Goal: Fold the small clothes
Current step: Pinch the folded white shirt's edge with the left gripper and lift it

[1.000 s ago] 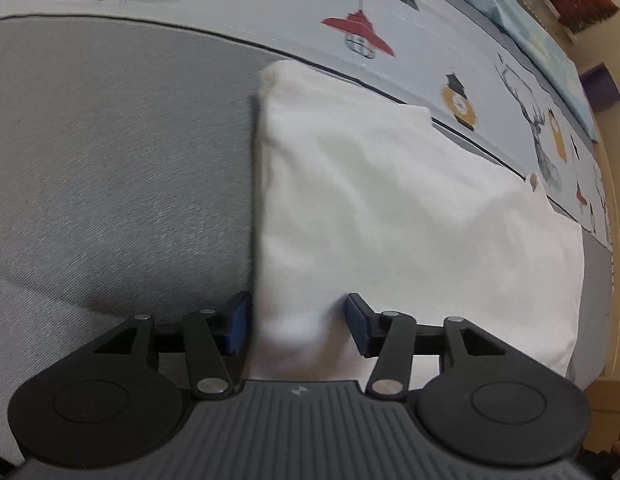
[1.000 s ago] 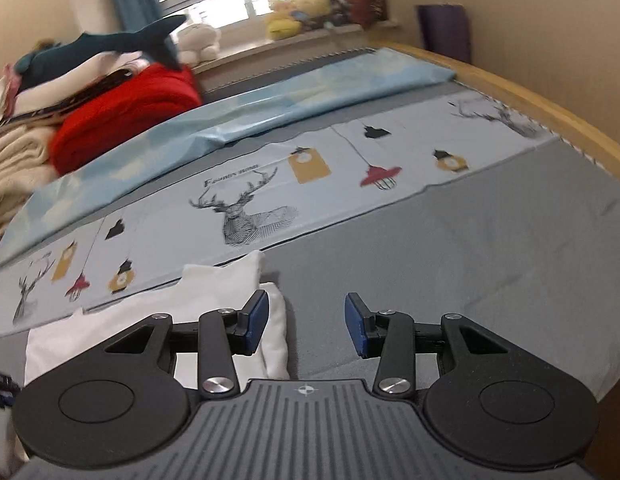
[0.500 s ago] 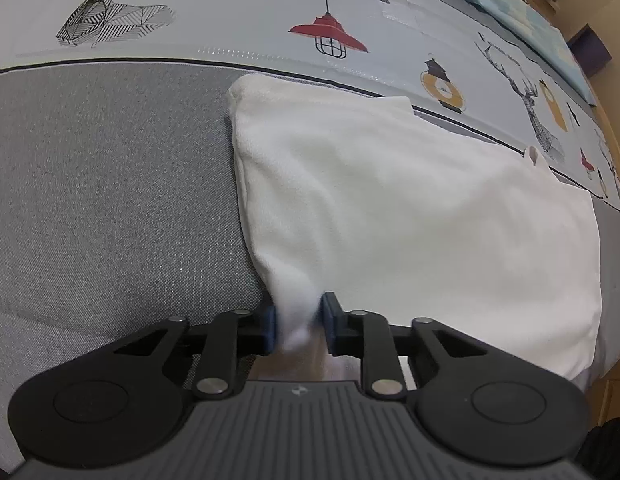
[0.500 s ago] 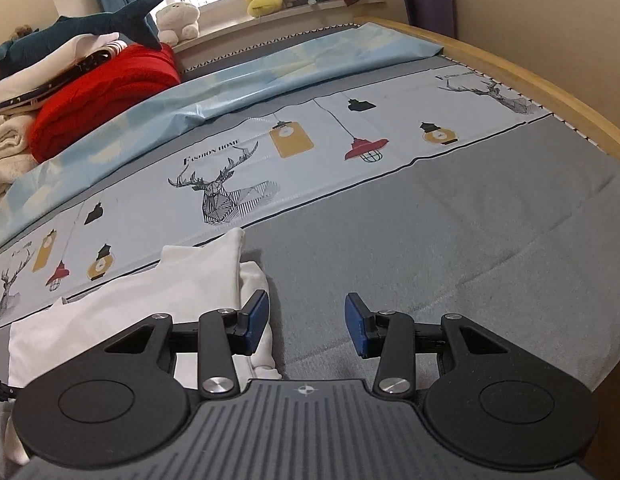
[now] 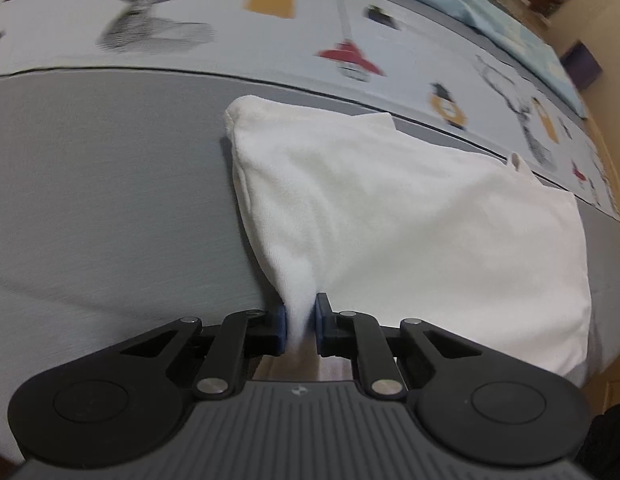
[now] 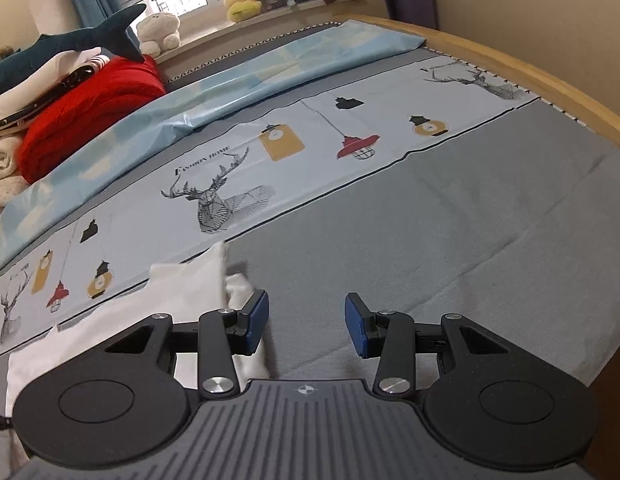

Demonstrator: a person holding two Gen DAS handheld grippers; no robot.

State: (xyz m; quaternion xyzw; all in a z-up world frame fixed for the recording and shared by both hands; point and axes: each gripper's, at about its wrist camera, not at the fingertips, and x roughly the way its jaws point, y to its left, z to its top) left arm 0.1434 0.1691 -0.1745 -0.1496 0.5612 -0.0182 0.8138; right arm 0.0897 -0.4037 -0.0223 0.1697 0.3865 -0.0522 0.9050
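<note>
On my left wrist view, the left tongs (image 5: 301,328) are closing, and the near corner of the white garment (image 5: 410,216) is pinched between the blue pads (image 5: 279,330), drawn up into a narrow peak. The rest of the garment lies flat on the grey bed cover (image 5: 110,184), its far edge reaching the black line where the printed strip (image 5: 270,20) begins. Left of the garment the cover is bare, giving me plenty of room; on the right the garment runs close to the bed's edge. The print is smeared by blur, and the tongs' body hides what sits under the pinched corner

On my right wrist view, the right tongs (image 6: 306,322) stand half open with only grey cover between the pads. The garment (image 6: 182,292) lies just left of them, its lower part hidden behind the left finger. Open cover stretches right to the wooden bed rim (image 6: 542,76). A red blanket (image 6: 90,112) sits far left
</note>
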